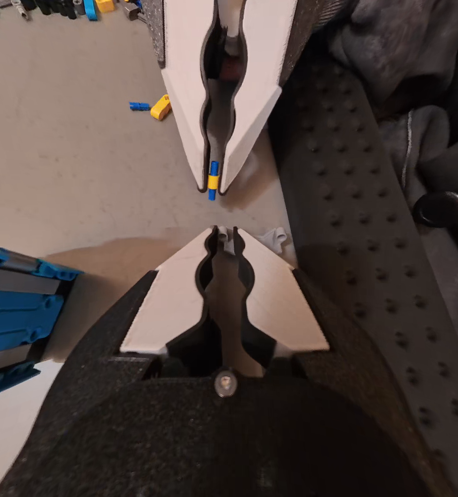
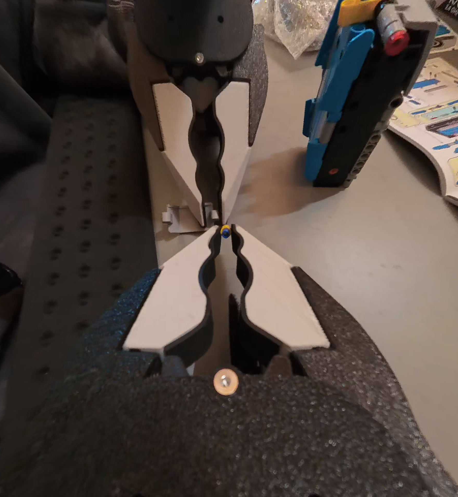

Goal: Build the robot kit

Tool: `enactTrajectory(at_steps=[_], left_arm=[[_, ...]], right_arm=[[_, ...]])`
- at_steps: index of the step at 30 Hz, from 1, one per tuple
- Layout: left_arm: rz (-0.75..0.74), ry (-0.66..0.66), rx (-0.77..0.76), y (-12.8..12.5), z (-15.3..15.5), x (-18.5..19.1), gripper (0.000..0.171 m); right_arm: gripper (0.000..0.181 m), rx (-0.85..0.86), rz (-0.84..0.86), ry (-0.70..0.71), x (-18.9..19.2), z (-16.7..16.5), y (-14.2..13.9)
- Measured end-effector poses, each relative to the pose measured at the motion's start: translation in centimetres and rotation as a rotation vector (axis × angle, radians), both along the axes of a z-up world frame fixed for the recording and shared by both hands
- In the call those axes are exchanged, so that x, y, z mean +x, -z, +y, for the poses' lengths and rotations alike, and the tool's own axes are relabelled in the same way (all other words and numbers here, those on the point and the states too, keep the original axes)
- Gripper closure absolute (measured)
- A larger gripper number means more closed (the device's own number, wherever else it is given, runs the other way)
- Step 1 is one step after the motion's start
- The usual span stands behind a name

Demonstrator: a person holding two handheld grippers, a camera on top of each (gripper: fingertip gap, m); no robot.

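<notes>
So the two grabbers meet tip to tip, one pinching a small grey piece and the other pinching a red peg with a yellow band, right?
Not quite: the peg is blue, not red, with a yellow band. The left wrist view shows it clearly, pinched by the right gripper. The rest holds: the left gripper pinches a small grey piece, tip to tip with the other.

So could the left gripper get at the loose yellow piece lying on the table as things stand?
Probably not: the left gripper is shut on a grey piece, and the right gripper stands between it and the yellow piece.
</notes>
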State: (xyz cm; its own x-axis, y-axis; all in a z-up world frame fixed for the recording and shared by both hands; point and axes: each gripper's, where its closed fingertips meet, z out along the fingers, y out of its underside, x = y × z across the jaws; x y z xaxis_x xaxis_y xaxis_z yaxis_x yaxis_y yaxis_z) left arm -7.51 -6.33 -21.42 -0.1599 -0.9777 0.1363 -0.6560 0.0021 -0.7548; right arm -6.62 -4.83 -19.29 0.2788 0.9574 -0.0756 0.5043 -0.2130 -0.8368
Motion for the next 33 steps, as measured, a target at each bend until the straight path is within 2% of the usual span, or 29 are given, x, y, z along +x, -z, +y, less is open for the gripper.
enactTrajectory(at_steps=[3,6,11,13,17,19,22,28,33], left_arm=[[0.001,0.002,0.002,0.0,0.0,0.0,0.161],[-0.044,-0.030,0.050,-0.6,0.8,0.4,0.149],[-0.320,-0.038,0.180,-5.1,0.9,1.6,0.148],[-0.403,-0.058,0.305,-6.5,1.0,1.9,0.152],[-0.482,-0.112,0.817,-8.2,2.2,1.7,0.154],[-0.505,-0.099,0.949,-8.5,1.7,1.8,0.162],[-0.511,-0.100,0.983,-8.3,1.4,2.1,0.162],[-0.560,-0.126,1.038,-9.4,1.3,2.0,0.158],[-0.540,-0.101,1.088,-9.0,1.0,2.1,0.168]], right_arm=[[0.174,-0.036,0.006,-0.007,0.1,-0.1,0.1],[0.174,-0.049,0.044,-0.006,0.0,-0.1,-0.6],[0.174,-0.101,0.275,-0.024,-0.3,-0.5,-4.5],[0.174,-0.122,0.315,-0.008,-0.3,-0.3,-5.0],[0.174,-0.266,0.431,0.033,0.2,0.6,-6.0],[0.174,-0.340,0.510,0.015,0.4,0.6,-6.8],[0.174,-0.372,0.557,-0.025,0.4,0.2,-7.5],[0.174,-0.388,0.541,-0.038,0.2,0.0,-7.2],[0.174,-0.397,0.532,-0.053,0.0,-0.3,-7.1]])
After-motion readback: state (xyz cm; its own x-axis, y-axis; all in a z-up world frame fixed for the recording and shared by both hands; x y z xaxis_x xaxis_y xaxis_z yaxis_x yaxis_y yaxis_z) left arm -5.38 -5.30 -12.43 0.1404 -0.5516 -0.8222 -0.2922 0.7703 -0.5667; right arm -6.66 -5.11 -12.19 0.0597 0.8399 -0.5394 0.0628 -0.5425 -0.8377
